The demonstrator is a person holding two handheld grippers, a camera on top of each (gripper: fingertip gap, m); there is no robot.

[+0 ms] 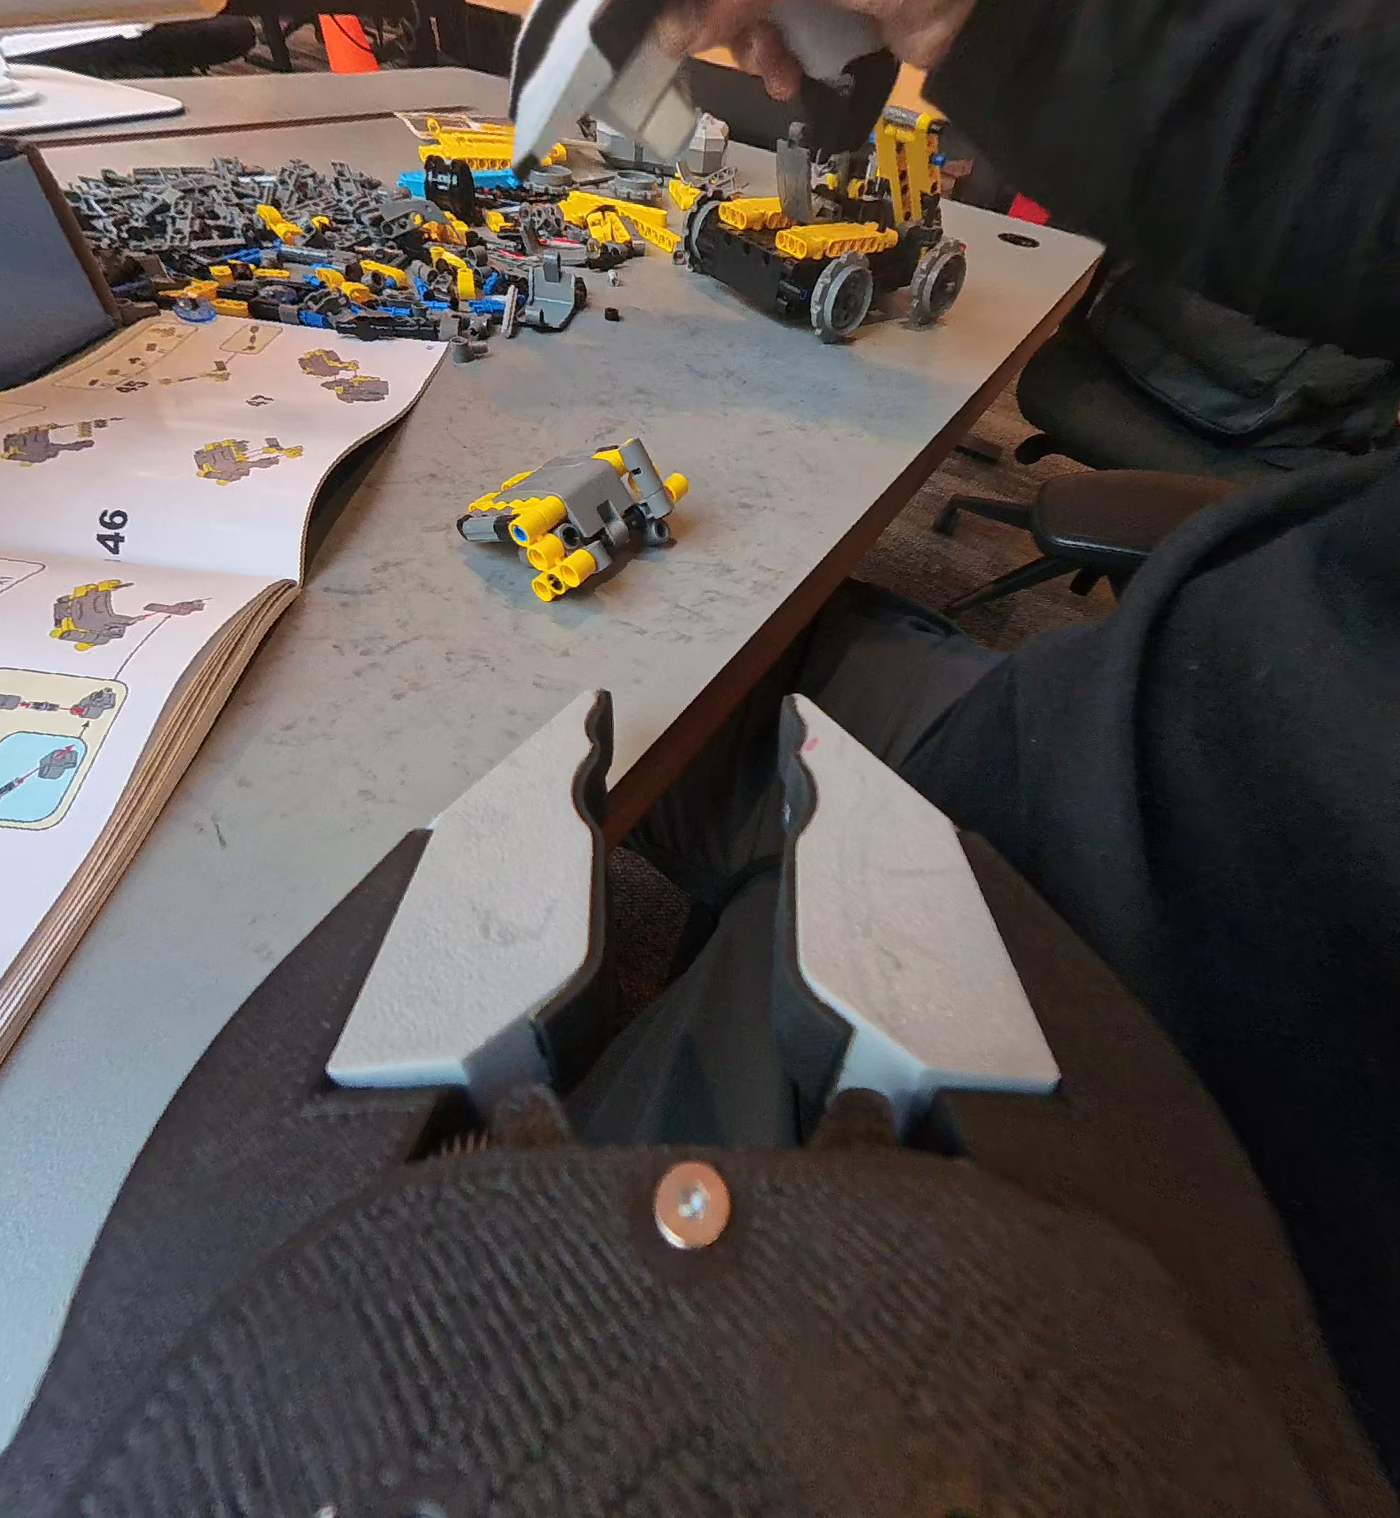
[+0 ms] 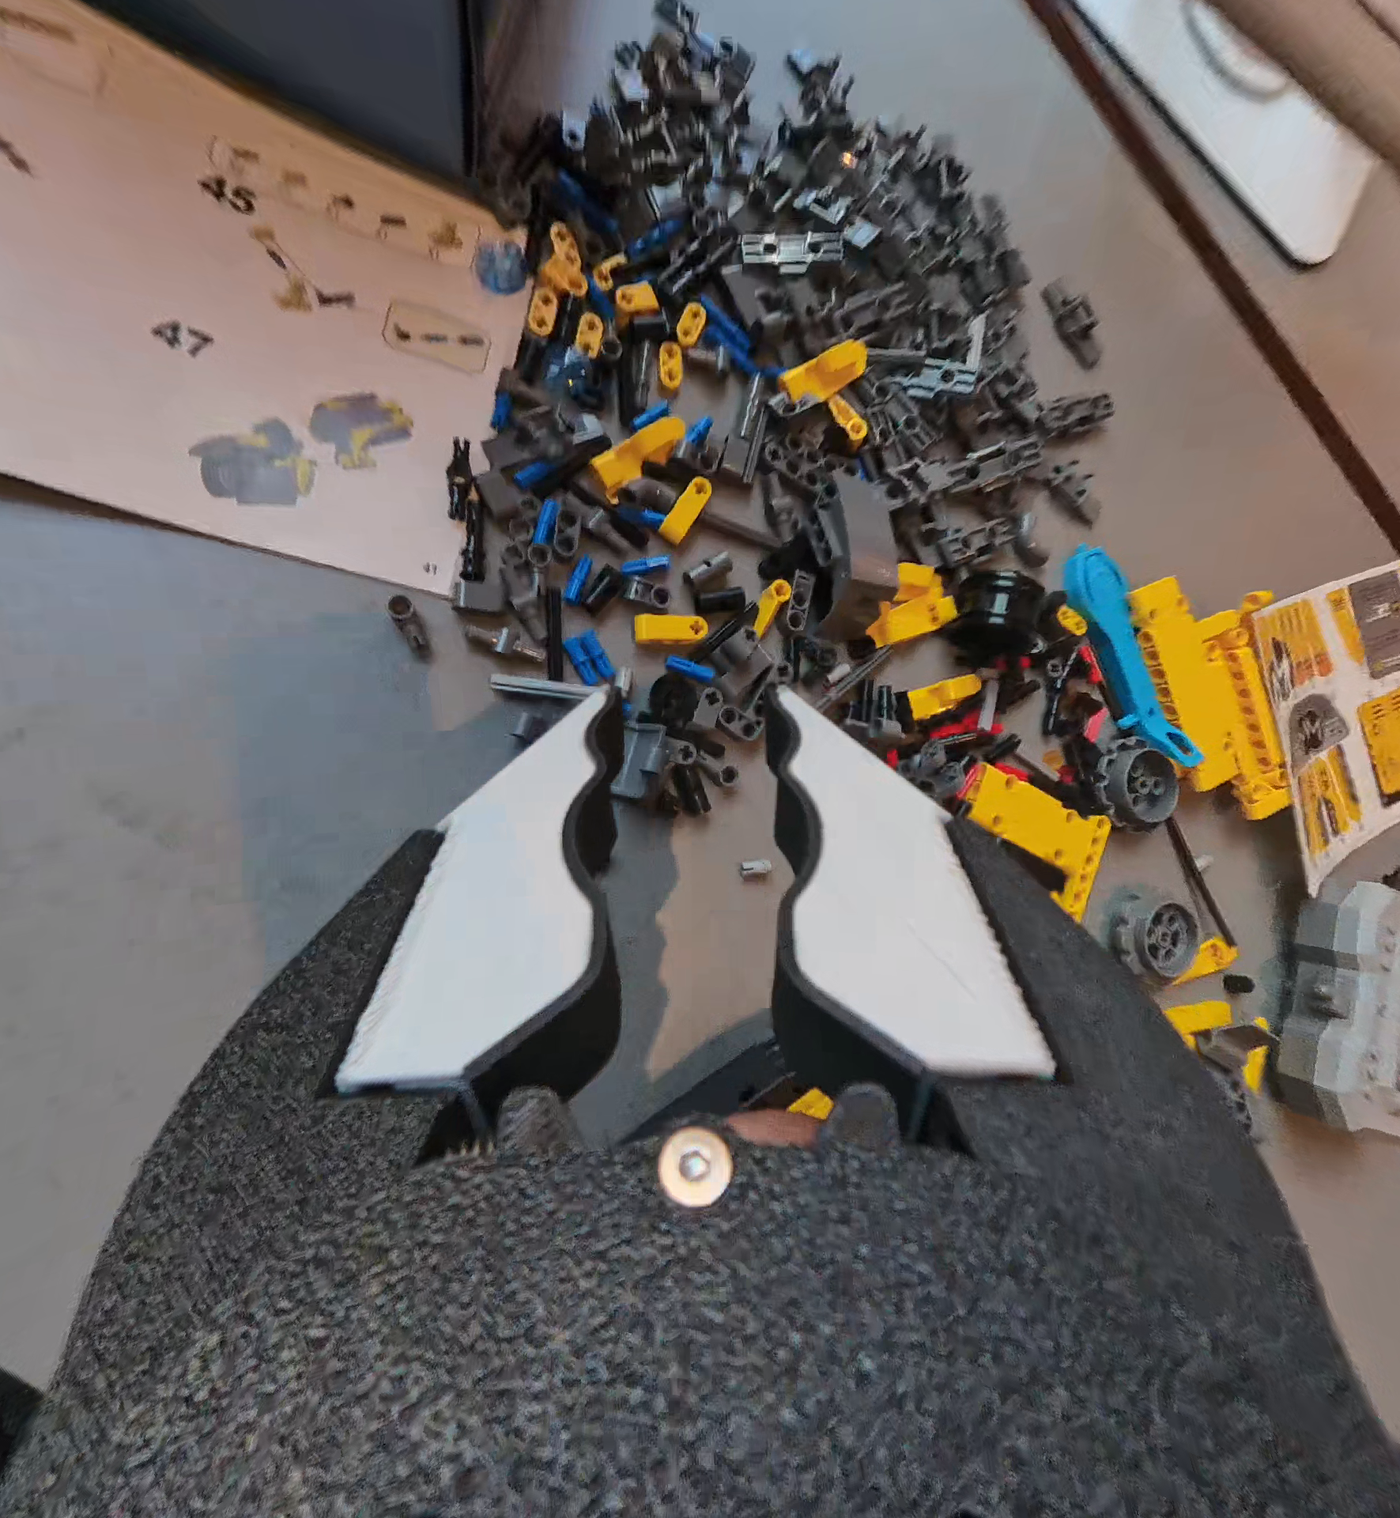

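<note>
My left gripper (image 1: pixel 692 713) is open and empty, held over the table's near edge, well short of a small yellow and grey brick sub-assembly (image 1: pixel 577 516) on the grey table (image 1: pixel 450 698). My right gripper (image 2: pixel 695 713) is open and empty, hovering above the near edge of a pile of loose grey, black, blue and yellow parts (image 2: pixel 762 394). A tiny grey pin (image 2: pixel 755 869) lies on the table between its fingers. The right gripper also shows far off in the left wrist view (image 1: pixel 589 90), above the pile (image 1: pixel 335 238), next to a partly built yellow and black vehicle (image 1: pixel 832 238).
An open instruction booklet (image 1: pixel 105 591) lies left of the sub-assembly; it also shows in the right wrist view (image 2: pixel 212 271). A sticker sheet (image 2: pixel 1370 706), a grey block (image 2: pixel 1370 1010), grey wheels (image 2: pixel 1155 940) and a blue tool (image 2: pixel 1123 649) lie right. A dark box (image 1: pixel 6 271) stands behind the booklet. There is about 30 cm between the tips of the two grippers. The grey block (image 2: pixel 1370 1010) is about 30 cm from my right fingertips.
</note>
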